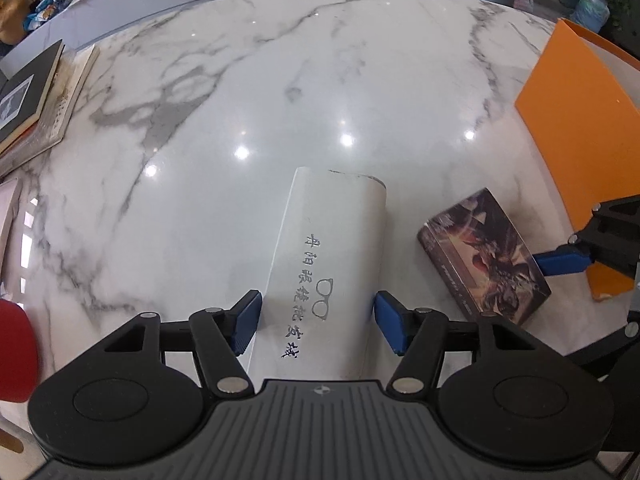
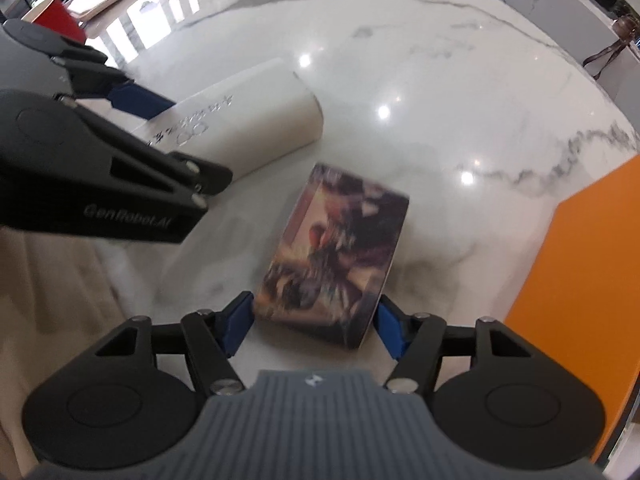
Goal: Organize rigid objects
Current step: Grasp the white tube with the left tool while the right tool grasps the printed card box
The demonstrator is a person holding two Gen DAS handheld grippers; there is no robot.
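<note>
A white glasses case (image 1: 328, 256) with grey lettering lies on the marble table (image 1: 224, 92). My left gripper (image 1: 318, 324) points down over its near end, one blue pad on each side. A thin gap shows at the right pad, so it is open. Right of the case lies a small box with a dark picture (image 1: 486, 256). In the right wrist view that box (image 2: 340, 248) is blurred and sits between the pads of my right gripper (image 2: 314, 320). The pads stand close against its sides without a clear grip. The left gripper (image 2: 120, 128) reaches over the case (image 2: 256, 120) there.
An orange folder or box lid (image 1: 576, 128) lies at the right, close to the picture box, and shows again as the orange folder (image 2: 580, 272). Stacked books (image 1: 36, 104) sit at the far left. A red object (image 1: 16, 348) is at the near left edge.
</note>
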